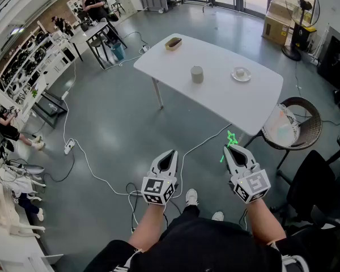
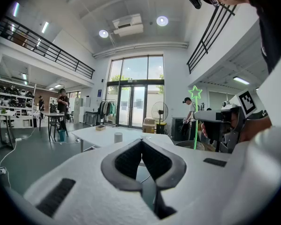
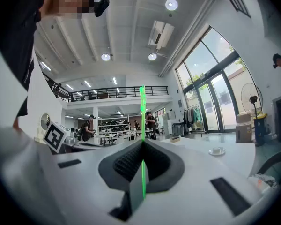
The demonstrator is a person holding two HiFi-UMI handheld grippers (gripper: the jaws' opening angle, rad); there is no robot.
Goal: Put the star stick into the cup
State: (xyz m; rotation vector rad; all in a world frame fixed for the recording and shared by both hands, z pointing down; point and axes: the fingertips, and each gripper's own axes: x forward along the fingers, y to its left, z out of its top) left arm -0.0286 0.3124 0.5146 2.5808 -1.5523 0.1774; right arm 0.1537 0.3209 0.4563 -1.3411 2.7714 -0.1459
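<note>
1. The right hand-held gripper (image 1: 228, 149) has its jaws closed on the star stick (image 1: 232, 138). In the right gripper view the thin green shaft (image 3: 142, 125) is pinched in the seam between the two pads.
2. The left hand-held gripper (image 1: 169, 153) has its jaws pressed together with nothing between them.
3. The stick's long axis is close to upright. In the left gripper view it runs vertically past the right hand-held gripper (image 2: 210, 117), with the star (image 2: 195, 93) at the top and a plain length of shaft below the jaws.
4. The cup (image 1: 197, 74) stands upright with its mouth up, near the middle of the white worktop (image 1: 226, 103). A saucer with a small cup (image 1: 241, 73) sits just to its right, and a small basket (image 1: 173, 43) sits at the far corner.
5. The cup lies straight ahead of the person and well apart from both hand-held grippers, with open floor (image 1: 119, 129) between. From the right hand-held gripper it is forward and a little to the left.
6. The right side is the nearer one to the worktop's near edge, and it carries the stick.
7. As I judge it, the coming move is a long carry forward and slightly left. The shaft should stay vertical so that its plain lower end comes down into the cup's mouth.
</note>
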